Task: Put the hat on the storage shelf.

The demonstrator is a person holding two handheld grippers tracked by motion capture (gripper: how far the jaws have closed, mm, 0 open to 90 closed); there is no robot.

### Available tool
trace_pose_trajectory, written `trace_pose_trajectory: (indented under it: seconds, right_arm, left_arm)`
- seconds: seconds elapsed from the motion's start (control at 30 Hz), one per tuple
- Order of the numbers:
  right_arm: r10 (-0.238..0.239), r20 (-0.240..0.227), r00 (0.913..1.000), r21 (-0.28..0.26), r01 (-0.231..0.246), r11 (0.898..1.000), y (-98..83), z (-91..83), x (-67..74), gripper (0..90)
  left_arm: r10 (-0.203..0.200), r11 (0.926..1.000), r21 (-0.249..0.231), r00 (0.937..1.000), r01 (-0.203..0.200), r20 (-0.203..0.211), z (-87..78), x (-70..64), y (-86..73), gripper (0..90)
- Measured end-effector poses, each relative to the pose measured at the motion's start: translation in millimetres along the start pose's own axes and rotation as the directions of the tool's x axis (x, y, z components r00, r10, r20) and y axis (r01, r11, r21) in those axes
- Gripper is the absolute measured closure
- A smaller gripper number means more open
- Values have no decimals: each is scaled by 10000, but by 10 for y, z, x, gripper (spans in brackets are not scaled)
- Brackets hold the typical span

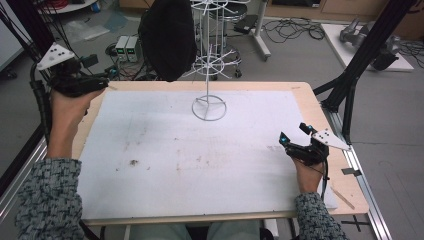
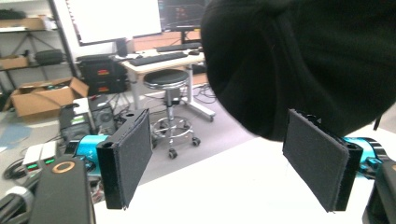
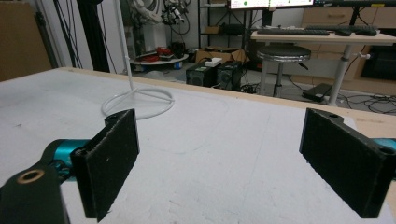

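Note:
A black knitted hat [image 1: 167,37] hangs on a white wire rack [image 1: 209,60] whose ring base [image 1: 209,107] stands at the back middle of the white-covered table [image 1: 200,165]. My left gripper [image 1: 107,79] is held above the table's back left corner, open, its jaws pointing toward the hat. In the left gripper view the hat [image 2: 303,60] hangs just beyond the open left gripper [image 2: 224,163], apart from its pads. My right gripper [image 1: 294,134] rests low at the table's right side, open and holding nothing. The right gripper view has the open right gripper [image 3: 219,163] facing the ring base [image 3: 137,100].
Black frame legs [image 1: 350,85] stand off the table's right back corner. On the floor behind are two small power units [image 1: 127,47], a stool [image 2: 170,93] and cables [image 1: 295,30]. A wooden rim [image 1: 310,100] borders the white sheet.

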State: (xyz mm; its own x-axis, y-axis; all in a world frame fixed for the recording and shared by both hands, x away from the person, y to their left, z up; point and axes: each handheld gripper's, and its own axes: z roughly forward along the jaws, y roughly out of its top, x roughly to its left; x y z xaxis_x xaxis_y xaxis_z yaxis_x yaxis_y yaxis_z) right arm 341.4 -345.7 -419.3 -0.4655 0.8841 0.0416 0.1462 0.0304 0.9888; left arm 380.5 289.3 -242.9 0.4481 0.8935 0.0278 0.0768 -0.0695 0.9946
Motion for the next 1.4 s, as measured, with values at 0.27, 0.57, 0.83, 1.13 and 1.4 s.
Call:
trace_pose_trajectory:
  seconds: [0.27,0.57,0.83,1.13,1.4]
  right_arm:
    - [-43,-61,10000,70,43,10000,-8,29,8,110]
    - [55,-37,10000,184,-54,9998,-17,33,-7,110]
    - [98,-35,9999,222,-97,9997,-24,35,-17,110]
    - [105,-49,9999,249,-103,9996,-23,29,-15,110]
    - [107,-13,9999,267,-106,9996,-23,15,-15,110]
  left_arm:
    - [346,9994,-38,9965,-350,-759,-283,-73,-393,219]
    - [703,9973,300,9904,-672,-1187,-424,-220,-801,210]
    - [312,9987,436,9906,-255,-1334,-516,-281,-1244,209]
    - [20,9981,606,9884,73,-1520,-537,-245,-1403,210]
    - [-81,9981,597,9878,176,-1557,-556,-215,-1439,210]
